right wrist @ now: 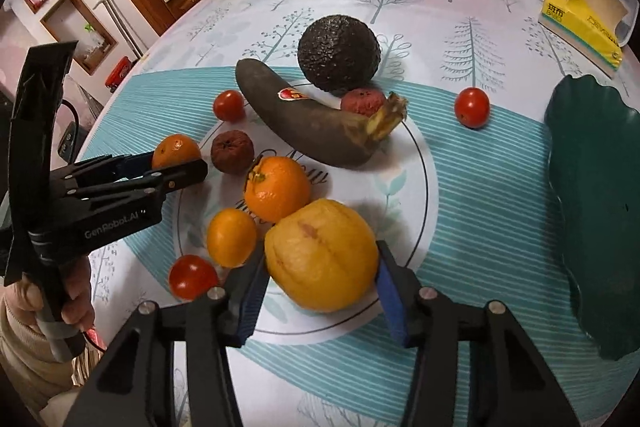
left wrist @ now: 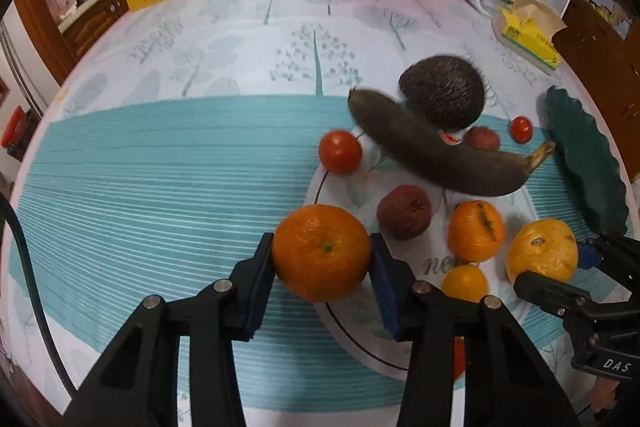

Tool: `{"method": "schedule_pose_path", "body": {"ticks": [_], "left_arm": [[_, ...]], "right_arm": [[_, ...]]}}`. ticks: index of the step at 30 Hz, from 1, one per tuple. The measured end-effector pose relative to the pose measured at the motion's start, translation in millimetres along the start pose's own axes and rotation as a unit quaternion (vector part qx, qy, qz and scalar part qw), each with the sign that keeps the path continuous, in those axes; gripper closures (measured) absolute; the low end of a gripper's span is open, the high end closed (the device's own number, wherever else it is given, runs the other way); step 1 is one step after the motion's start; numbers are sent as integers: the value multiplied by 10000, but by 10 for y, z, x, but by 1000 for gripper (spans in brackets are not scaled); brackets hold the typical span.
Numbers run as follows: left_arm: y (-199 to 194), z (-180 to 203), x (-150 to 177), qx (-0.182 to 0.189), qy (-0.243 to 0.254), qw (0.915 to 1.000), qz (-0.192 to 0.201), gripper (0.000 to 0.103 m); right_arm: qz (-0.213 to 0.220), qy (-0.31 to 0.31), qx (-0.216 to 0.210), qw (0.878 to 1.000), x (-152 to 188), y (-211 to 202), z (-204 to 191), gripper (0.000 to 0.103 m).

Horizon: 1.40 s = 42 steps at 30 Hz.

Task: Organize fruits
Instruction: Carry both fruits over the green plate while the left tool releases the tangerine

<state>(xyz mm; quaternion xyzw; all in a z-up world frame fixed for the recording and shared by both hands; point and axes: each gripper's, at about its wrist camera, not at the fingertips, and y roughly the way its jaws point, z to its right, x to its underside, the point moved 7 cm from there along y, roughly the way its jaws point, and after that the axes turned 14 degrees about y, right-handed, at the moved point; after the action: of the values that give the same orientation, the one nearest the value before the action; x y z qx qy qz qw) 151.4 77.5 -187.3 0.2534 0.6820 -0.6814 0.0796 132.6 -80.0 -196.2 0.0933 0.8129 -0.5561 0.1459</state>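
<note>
The left gripper (left wrist: 322, 259) pinches an orange (left wrist: 322, 251) at the white plate's (right wrist: 416, 163) edge; the right gripper (right wrist: 320, 287) clamps a yellow citrus (right wrist: 322, 254) on it. A tomato (left wrist: 459, 357) hides behind the left gripper's finger.

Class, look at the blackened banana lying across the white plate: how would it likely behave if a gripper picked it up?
The banana is almost wholly dark, so it is probably soft and would bruise or squash under firm pads. Long and curved, it may sag or pivot if gripped at one end. It seems unlikely to roll.
</note>
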Motion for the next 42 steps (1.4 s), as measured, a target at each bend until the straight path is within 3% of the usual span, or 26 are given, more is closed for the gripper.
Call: {"method": "schedule_pose_path", "body": {"ticks": [3,8,12,15,23,28,38,42], "left_arm": [[-295,131,-114,40,170,9995,246,59],[-799,564,-508,141,797,9936,789,59],[-1069,1139,-894,251,1471,9806,1271,59],[-1080,1533,-1097,408,1827,9722,1405,59],[-400,2489,-1363,1169,2363,9606,880,59],[59,2884,-1283,1427,2553,9549,514,59],[444,2976,-1200,1450,2542,9562,80,58],[406,2963,-1198,1455,2642,9534,61,50]], "right_arm": [[194,44,-90,9998,-10,-174,6,52],[885,210,-105,9958,-118,-706,156,52],[1519,602,353,9859,-218,-1128,526,52],[1911,949,824,9735,-241,-1352,863,52],[2045,2066,1556,9441,-180,-1460,1834,52],[1850,2416,1716,9370,-48,-1257,2155,52],[1502,2649,1591,9391,47,-952,2311,51],[1564,2598,1657,9384,27,-971,2304,50]]}}
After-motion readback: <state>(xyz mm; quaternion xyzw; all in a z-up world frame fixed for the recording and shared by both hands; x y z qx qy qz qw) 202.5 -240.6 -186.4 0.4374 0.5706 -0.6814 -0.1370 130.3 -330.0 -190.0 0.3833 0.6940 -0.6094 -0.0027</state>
